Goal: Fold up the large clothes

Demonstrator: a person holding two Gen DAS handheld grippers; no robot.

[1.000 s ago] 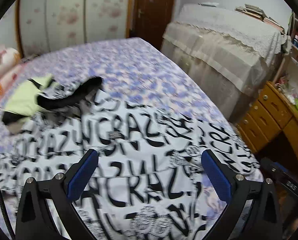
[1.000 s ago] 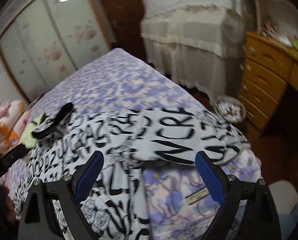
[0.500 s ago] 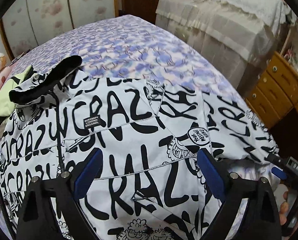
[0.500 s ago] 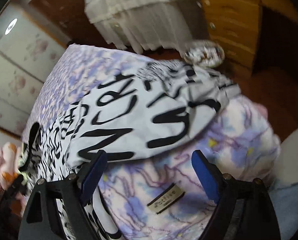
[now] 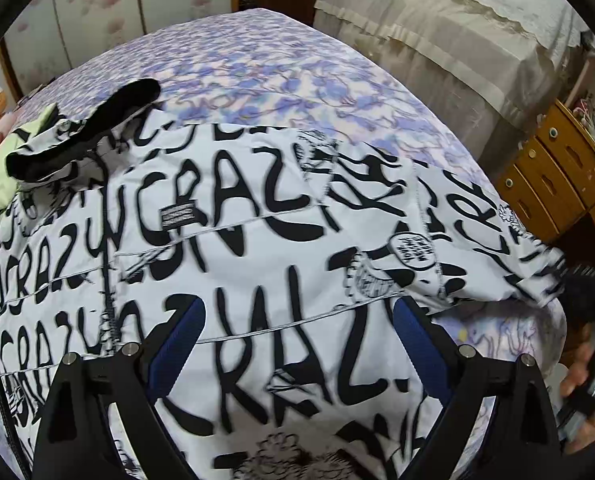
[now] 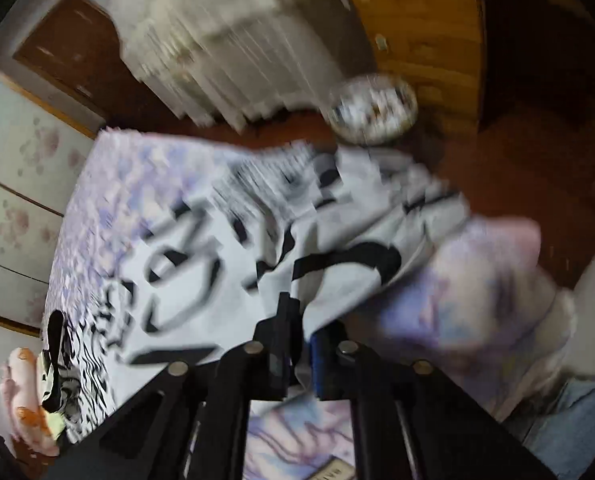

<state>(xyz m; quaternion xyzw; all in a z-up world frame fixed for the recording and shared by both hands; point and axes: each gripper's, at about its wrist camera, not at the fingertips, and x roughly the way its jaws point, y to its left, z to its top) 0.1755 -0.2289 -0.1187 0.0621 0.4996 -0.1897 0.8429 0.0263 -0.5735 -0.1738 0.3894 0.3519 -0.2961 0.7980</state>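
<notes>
A large white jacket [image 5: 257,240] printed with black lettering lies spread front-up on the bed, its black-lined collar [image 5: 81,140] at the far left. My left gripper [image 5: 293,344] is open and hovers over the jacket's lower front, holding nothing. My right gripper [image 6: 301,344] is shut on the edge of the jacket's sleeve [image 6: 257,248] near the bed's corner; this view is blurred. The right gripper also shows at the right edge of the left wrist view [image 5: 589,292], at the sleeve's end.
The bed has a purple floral sheet [image 5: 277,68]. A cloth-covered cabinet [image 5: 457,32] and a wooden drawer unit [image 5: 557,172] stand to the right. A round patterned object [image 6: 373,108] lies on the wooden floor. Stuffed toys [image 6: 21,392] sit at the bed's far end.
My right gripper has dropped to the sleeve and closed on its edge. My left gripper has moved closer over the jacket's front and stays open.
</notes>
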